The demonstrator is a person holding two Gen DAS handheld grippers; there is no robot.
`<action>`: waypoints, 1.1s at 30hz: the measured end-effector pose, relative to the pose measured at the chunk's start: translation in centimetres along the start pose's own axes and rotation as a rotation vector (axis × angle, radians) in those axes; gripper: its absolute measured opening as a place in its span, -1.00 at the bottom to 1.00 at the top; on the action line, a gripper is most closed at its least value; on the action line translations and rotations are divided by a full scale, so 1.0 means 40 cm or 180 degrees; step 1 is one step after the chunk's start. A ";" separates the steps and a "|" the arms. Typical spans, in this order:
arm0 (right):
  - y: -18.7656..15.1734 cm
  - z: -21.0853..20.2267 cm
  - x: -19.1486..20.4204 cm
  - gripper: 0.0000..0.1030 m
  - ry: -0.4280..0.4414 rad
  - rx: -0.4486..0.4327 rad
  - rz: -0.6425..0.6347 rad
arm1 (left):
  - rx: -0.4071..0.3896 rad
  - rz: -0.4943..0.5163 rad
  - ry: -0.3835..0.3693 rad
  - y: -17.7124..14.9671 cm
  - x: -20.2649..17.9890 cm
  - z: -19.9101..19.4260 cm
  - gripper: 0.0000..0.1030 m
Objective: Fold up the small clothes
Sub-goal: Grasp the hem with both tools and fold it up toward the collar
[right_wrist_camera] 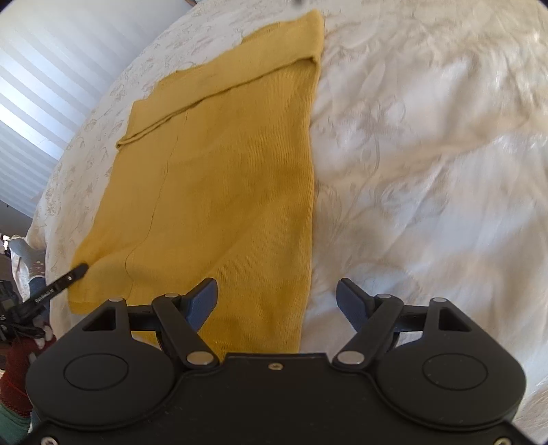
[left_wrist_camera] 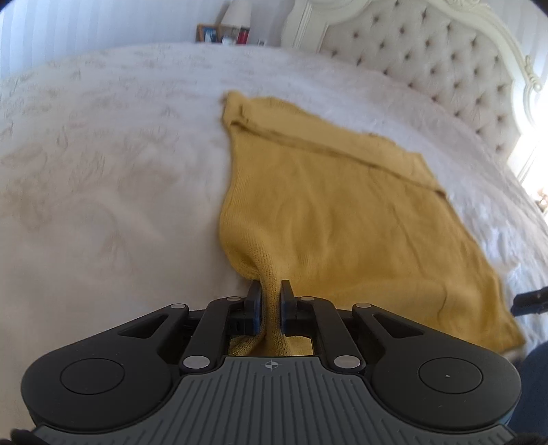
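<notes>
Nearest in the left wrist view, the left gripper [left_wrist_camera: 270,294] has its fingers [left_wrist_camera: 254,301] pressed together on a bunched corner of the yellow knit garment [left_wrist_camera: 335,219], pinching the cloth so that it rises in a narrow ridge between the blue pads and hangs on below them. In the right wrist view, the right gripper [right_wrist_camera: 276,297] stands with its fingers [right_wrist_camera: 204,301] spread wide and nothing gripped; the left finger hangs over the near right edge of the garment [right_wrist_camera: 222,191], the right finger over the bare bedspread [right_wrist_camera: 428,171].

Beyond the grippers the garment lies flat on the white embroidered bedspread [left_wrist_camera: 102,171] of the bed, roughly rectangular, with a knit seam running lengthwise. At its far end a band of cloth is folded over across the width, forming a raised edge. At the left rim of the right wrist view, the tip of the other gripper touches the garment's near left corner.

Farthest off stands a tufted cream headboard [left_wrist_camera: 445,61], and beside it a lampshade [left_wrist_camera: 236,13] above a small framed picture [left_wrist_camera: 207,33], both blurred.
</notes>
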State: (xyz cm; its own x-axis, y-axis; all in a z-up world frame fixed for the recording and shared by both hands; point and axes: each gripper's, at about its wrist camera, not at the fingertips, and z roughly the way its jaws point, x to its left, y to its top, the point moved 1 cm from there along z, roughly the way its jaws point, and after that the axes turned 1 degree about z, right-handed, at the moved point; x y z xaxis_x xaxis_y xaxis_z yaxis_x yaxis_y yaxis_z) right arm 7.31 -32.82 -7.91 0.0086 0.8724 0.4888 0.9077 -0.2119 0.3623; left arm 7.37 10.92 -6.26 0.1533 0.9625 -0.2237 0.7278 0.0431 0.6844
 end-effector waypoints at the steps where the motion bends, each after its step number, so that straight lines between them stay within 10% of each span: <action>1: -0.004 0.008 0.001 0.54 0.0006 0.0037 -0.0010 | 0.0055 0.0003 0.0008 -0.010 0.007 0.003 -0.76; 8: 0.000 0.032 0.003 0.58 0.0066 0.0205 -0.0034 | 0.0107 0.0019 0.0016 -0.027 0.017 0.010 -0.41; 12: 0.017 0.051 0.000 0.50 0.0147 0.0307 -0.0061 | 0.0149 0.0181 -0.0098 -0.030 -0.010 0.035 0.12; 14: 0.017 0.051 0.003 0.07 0.0188 0.0308 -0.0106 | 0.0154 0.0343 -0.0108 -0.028 -0.030 0.040 -0.06; 15: 0.016 0.054 0.004 -0.54 0.0228 0.0314 -0.0102 | 0.0146 0.0388 -0.0170 -0.026 -0.035 0.039 -0.72; 16: 0.016 0.058 0.006 -0.73 0.0300 0.0334 -0.0100 | 0.0156 0.0362 -0.0257 -0.023 -0.034 0.037 -0.86; 33: 0.202 -0.126 0.124 -0.74 0.0589 -0.1471 -0.0260 | -0.0850 -0.0042 -0.0420 0.272 -0.047 -0.043 -0.86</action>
State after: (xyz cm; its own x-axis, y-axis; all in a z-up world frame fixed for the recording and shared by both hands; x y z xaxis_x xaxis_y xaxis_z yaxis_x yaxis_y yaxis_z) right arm 12.58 -32.42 1.44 -0.1672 0.8104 0.5615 0.6212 -0.3556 0.6983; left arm 13.87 10.05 2.80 0.2434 0.9190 -0.3101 0.5313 0.1411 0.8353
